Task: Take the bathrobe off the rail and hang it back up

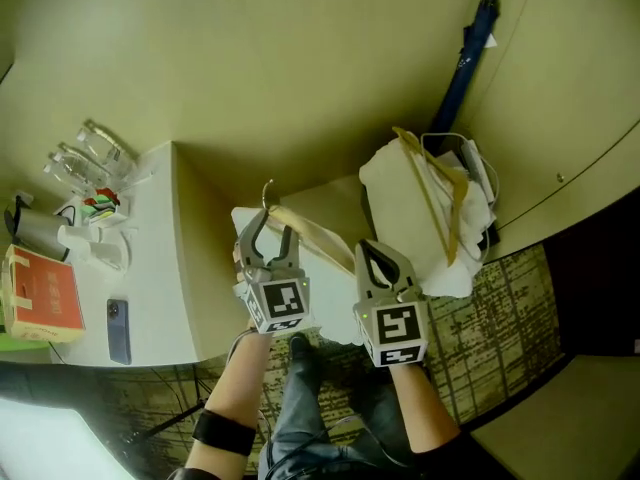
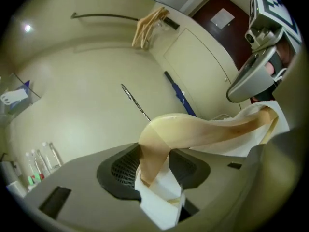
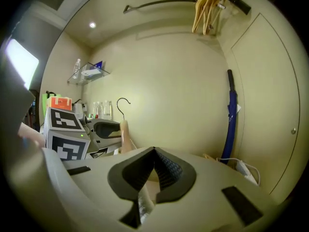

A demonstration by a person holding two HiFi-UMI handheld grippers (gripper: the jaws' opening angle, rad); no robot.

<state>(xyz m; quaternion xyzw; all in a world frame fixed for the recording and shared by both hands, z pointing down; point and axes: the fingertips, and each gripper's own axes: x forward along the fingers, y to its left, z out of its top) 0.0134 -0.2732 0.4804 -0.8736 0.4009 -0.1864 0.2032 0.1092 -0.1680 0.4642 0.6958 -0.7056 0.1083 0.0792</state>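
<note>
- Your left gripper (image 1: 272,240) has its fingers clamped on the wooden hanger (image 2: 193,129) at its neck, just under the wire hook (image 2: 134,100). A fold of the white bathrobe (image 2: 161,204) is caught in the same bite.
- Your right gripper (image 1: 372,260) has its fingers closed almost tip to tip on the hanger's other shoulder, with a thin edge of cloth between them.
- The bathrobe is draped on the hanger between your two grippers, held up in front of the wall and lower than the rail (image 3: 159,4).
- Expect the cloth to be soft, floppy and fairly heavy. It probably slides on the smooth wood if the hanger tips, so keep both shoulders level.
- The wood is the stiff part, so grip there rather than on loose cloth, which would only stretch and sag.
- The hook is thin and may swivel. Steer it from the neck grip when you bring it to the rail beside the spare hangers (image 3: 208,8).
</note>
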